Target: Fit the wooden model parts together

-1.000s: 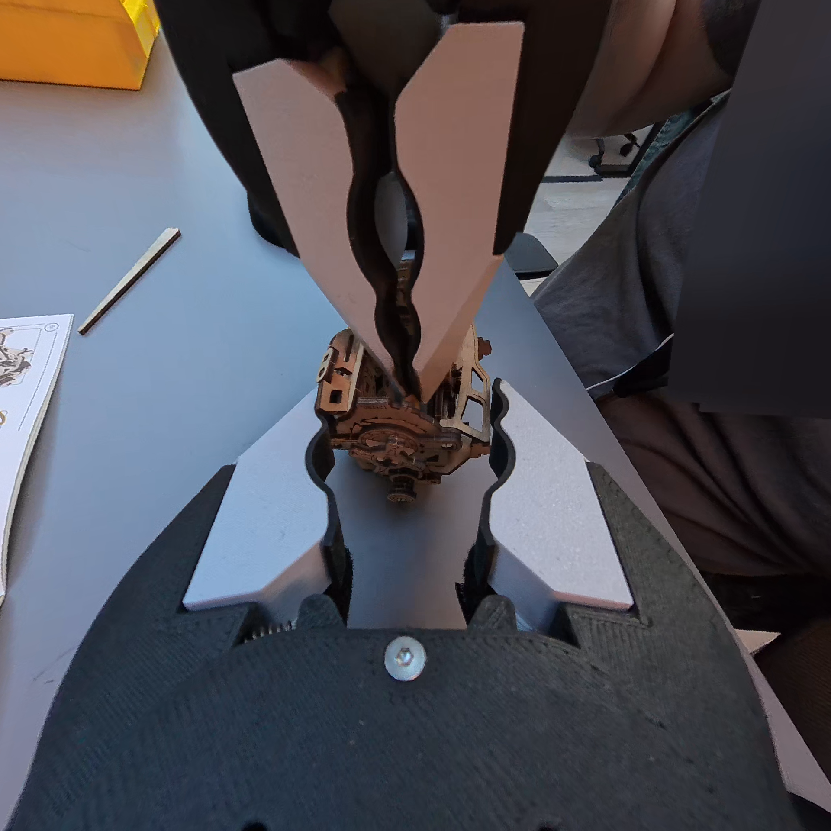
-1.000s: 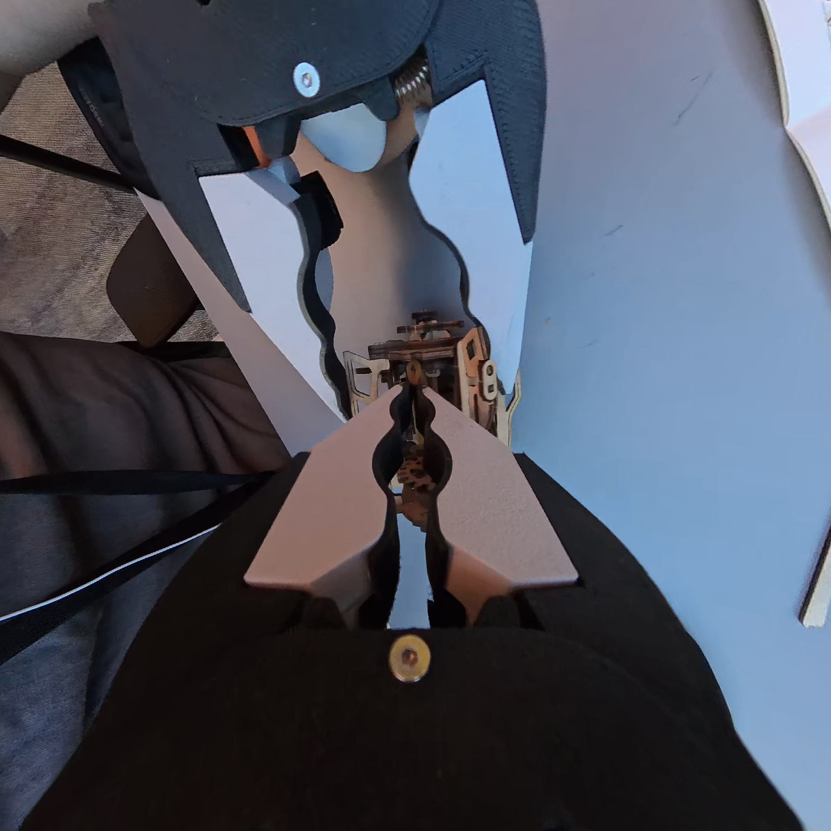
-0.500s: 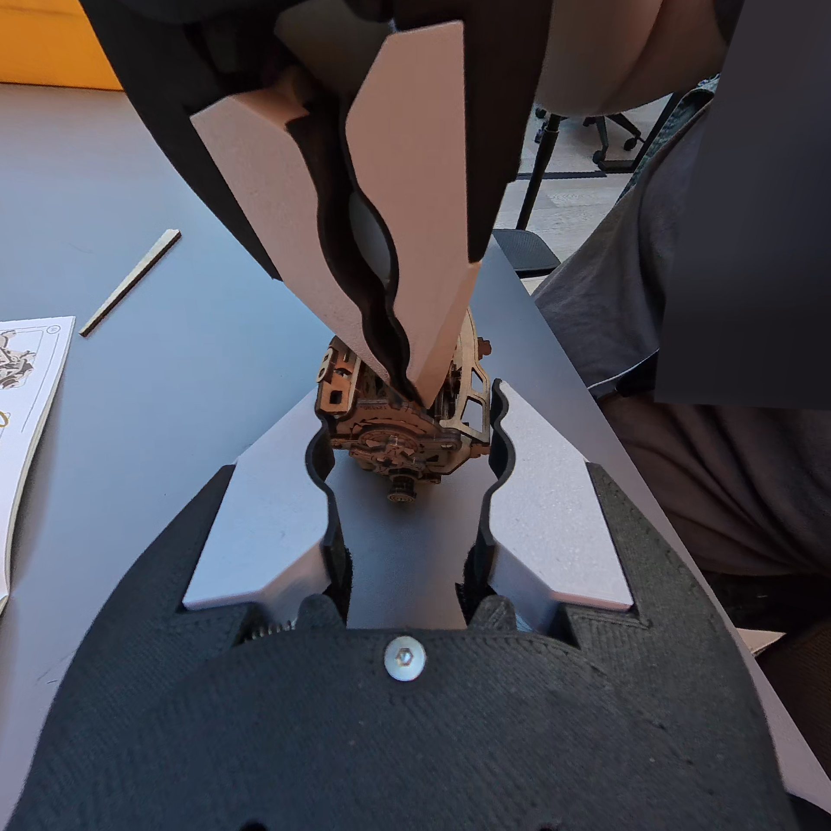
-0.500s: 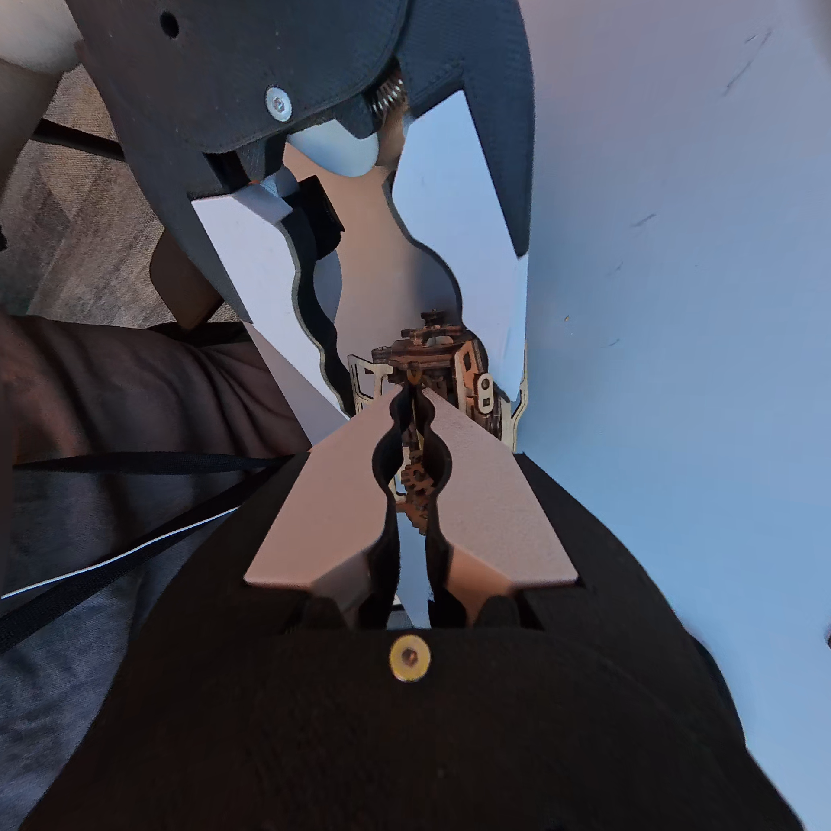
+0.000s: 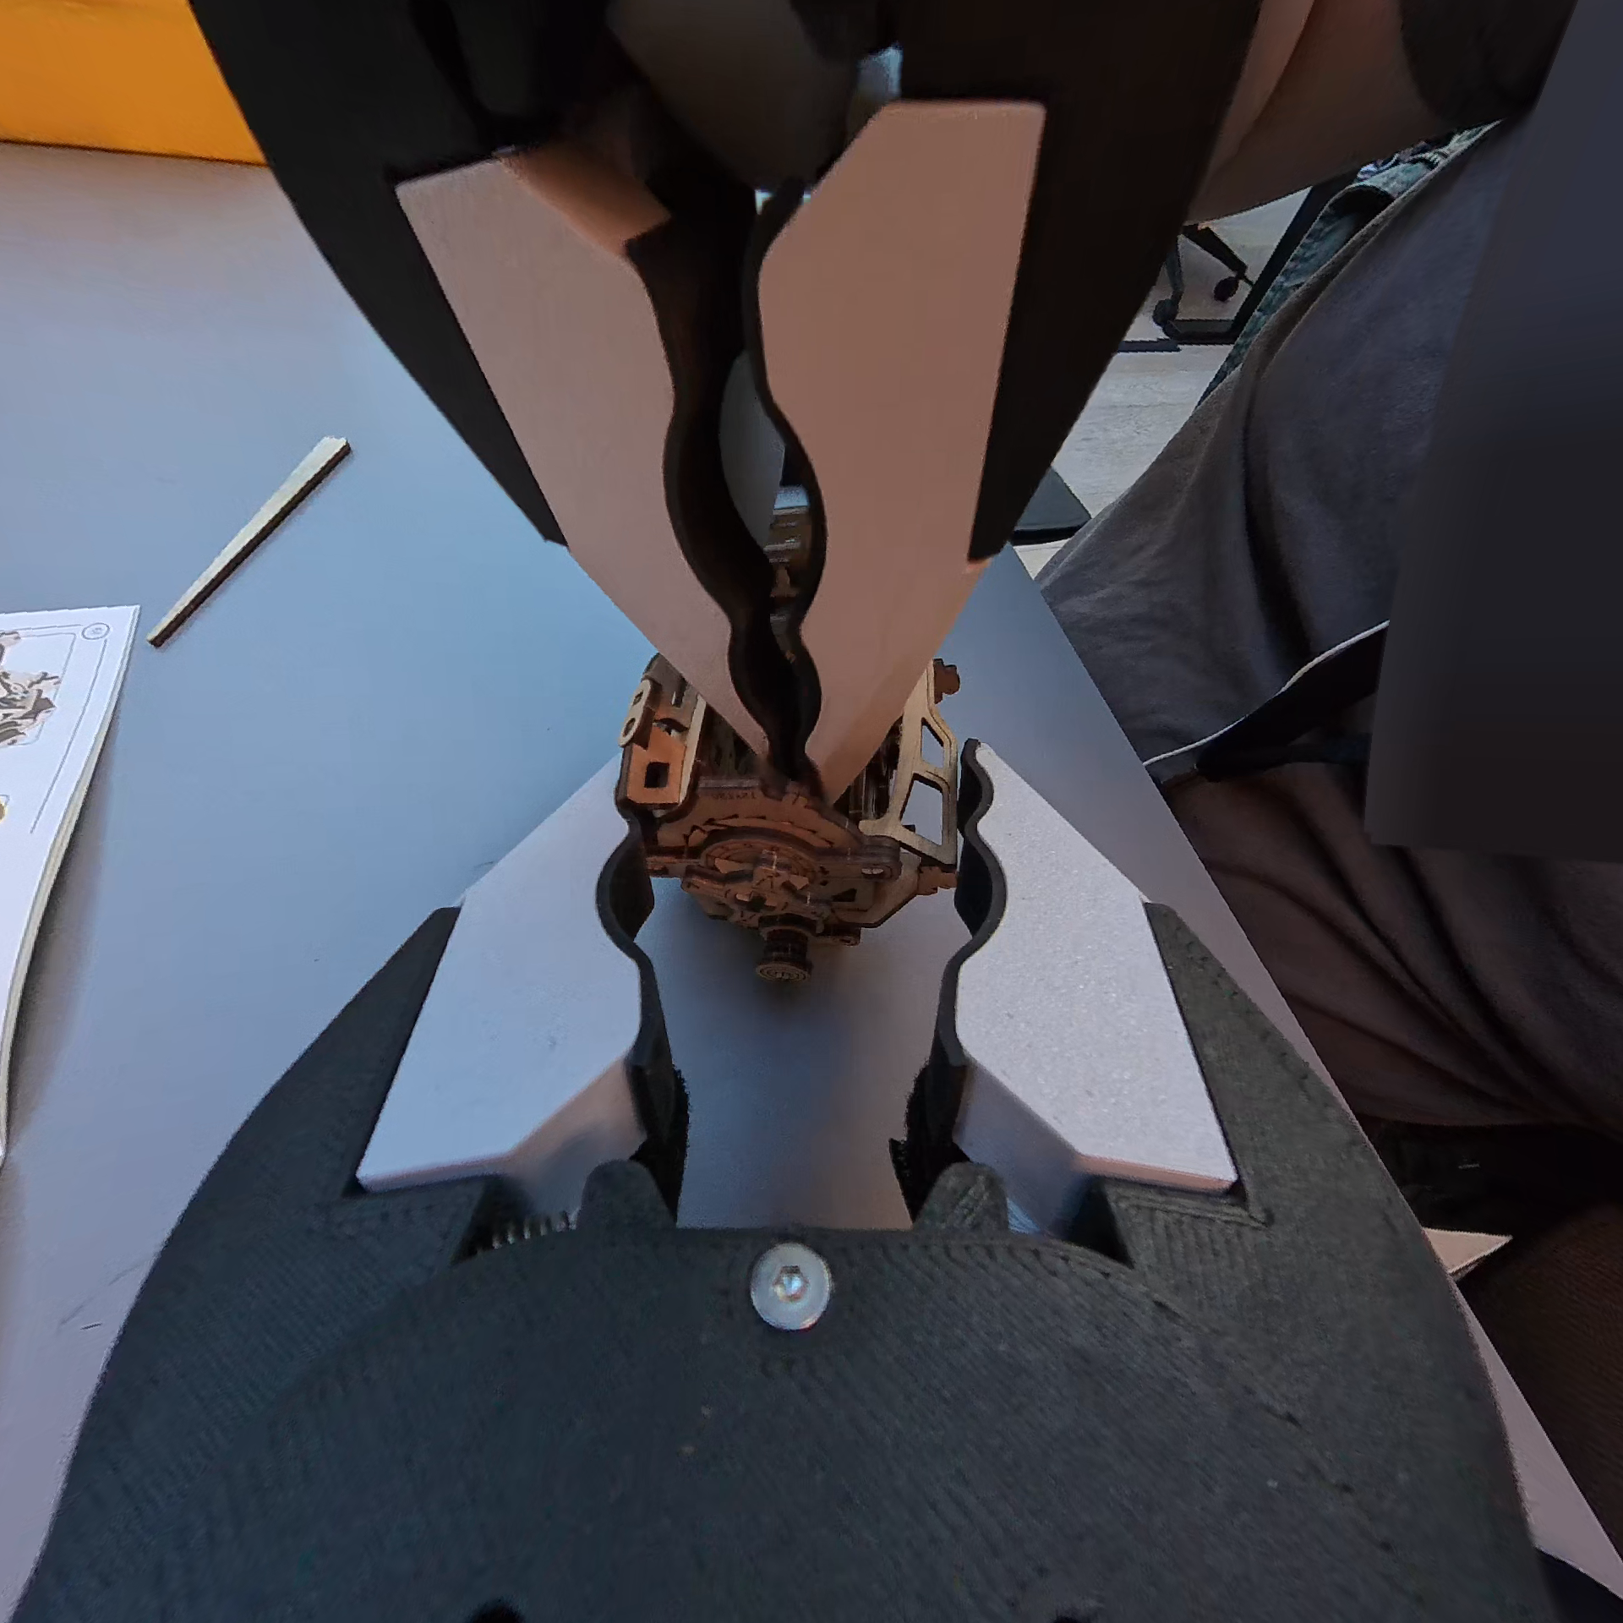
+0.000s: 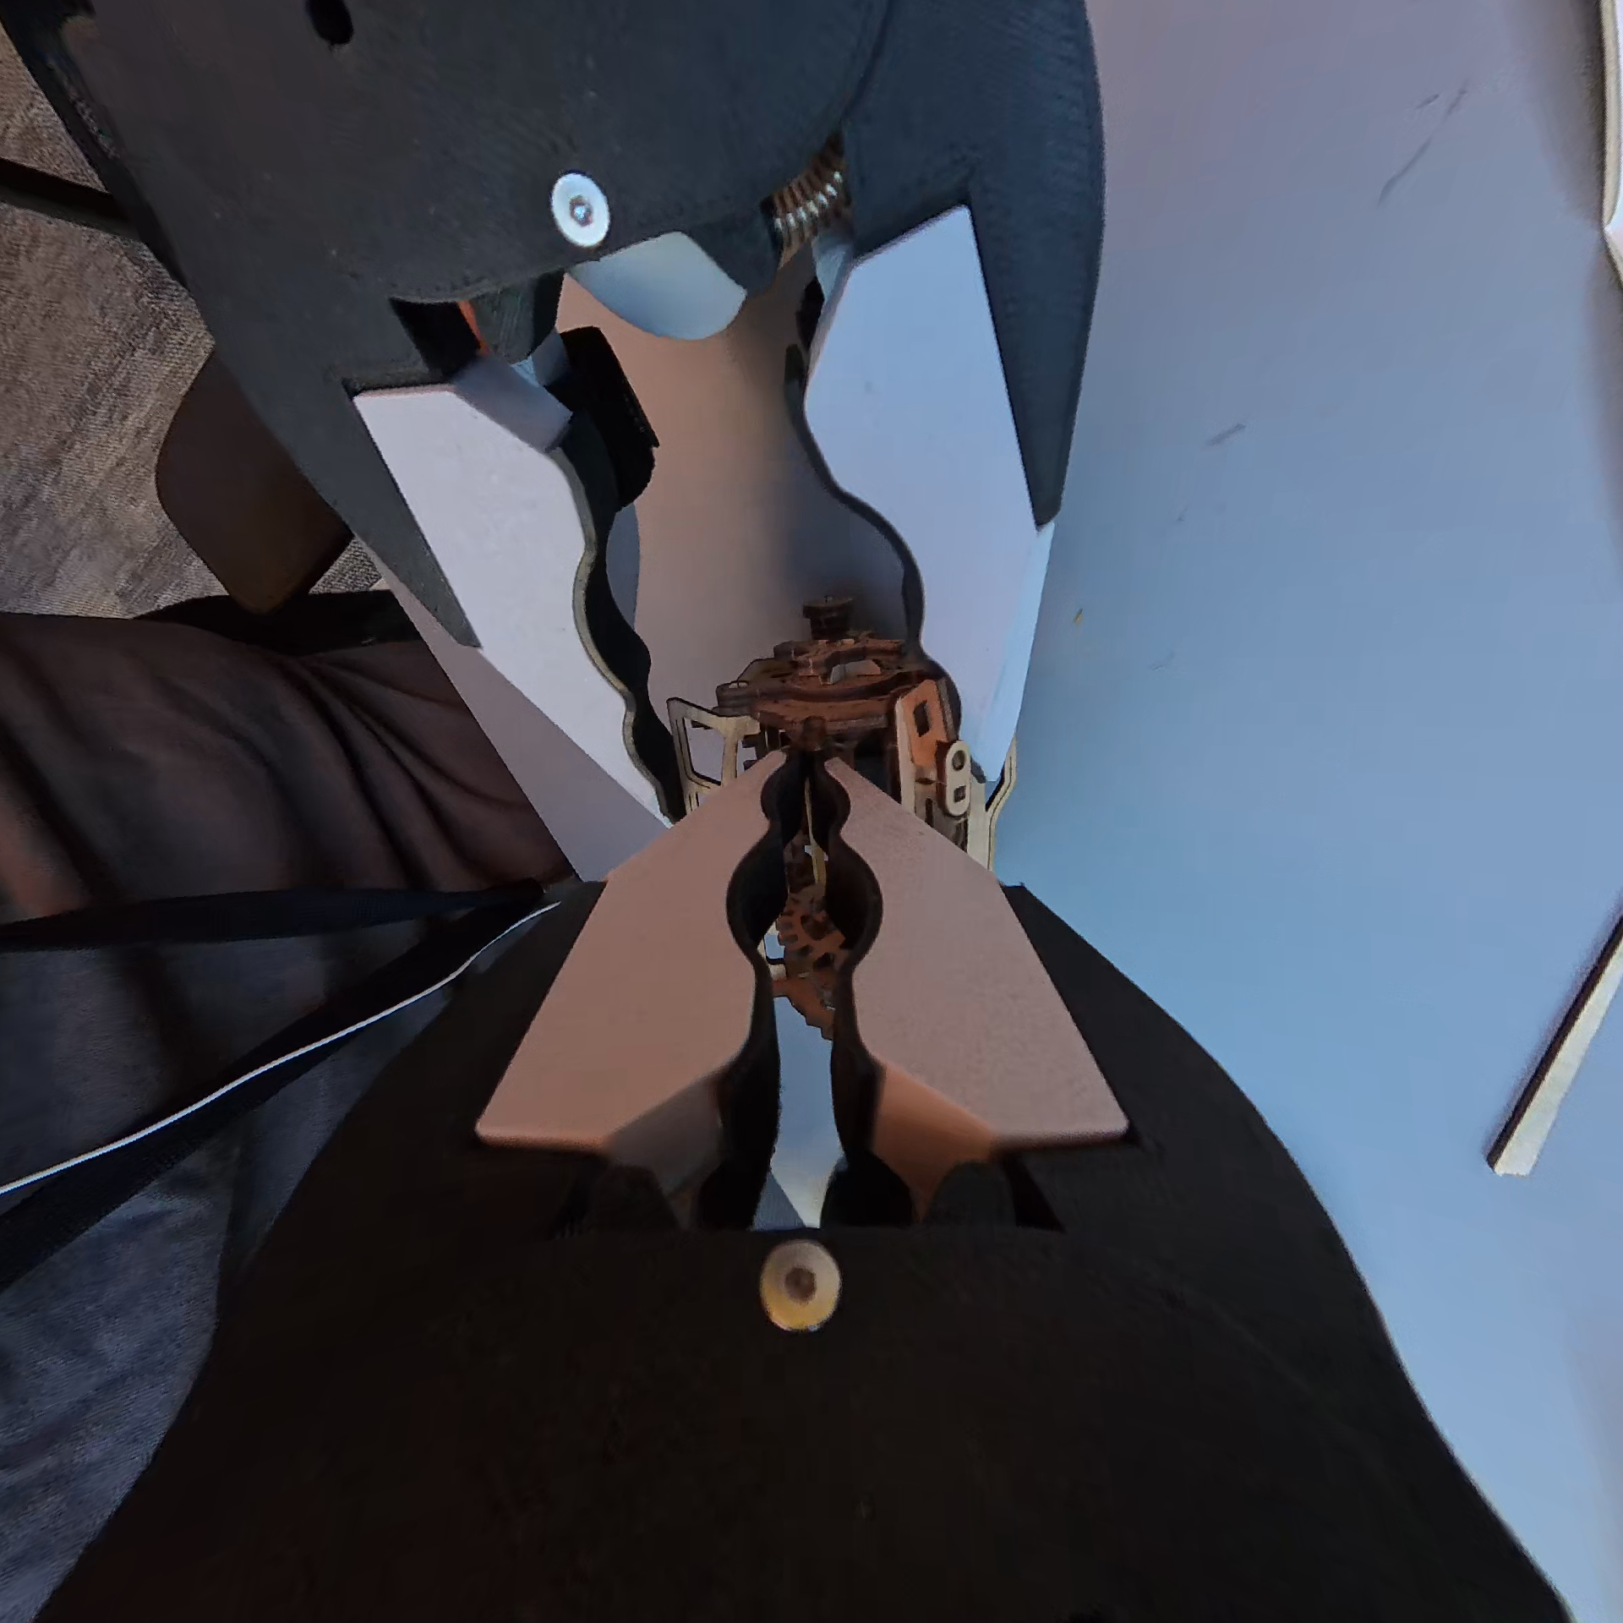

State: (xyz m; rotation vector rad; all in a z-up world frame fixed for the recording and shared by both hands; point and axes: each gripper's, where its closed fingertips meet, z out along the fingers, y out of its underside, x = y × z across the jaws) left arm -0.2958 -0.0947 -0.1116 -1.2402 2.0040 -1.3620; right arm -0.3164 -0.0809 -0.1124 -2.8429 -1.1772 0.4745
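Note:
A brown wooden model (image 5: 773, 847) with gears sits on the grey table (image 5: 351, 790) near its edge. My left gripper (image 5: 795, 817), with grey fingers, is closed on the model's two sides and holds it. My right gripper (image 5: 795, 768), with pinkish fingers, comes down from above with its tips on the model's top. In the right wrist view my right gripper (image 6: 812, 764) is shut on a thin small wooden part (image 6: 812, 790) whose end meets the top of the model (image 6: 834, 694). My left gripper (image 6: 825, 746) flanks the model from beyond.
A thin wooden strip (image 5: 250, 540) lies to the left on the table and shows in the right wrist view (image 6: 1563, 1054). An instruction sheet (image 5: 53, 746) lies at the far left. A yellow box (image 5: 105, 79) stands at the back. A person's lap (image 5: 1317, 615) is past the table edge. Left and right tips are no more than a few centimetres apart.
My right gripper tilted to the left and came back more upright, its tips staying on the model's top. My left gripper and the model have not moved.

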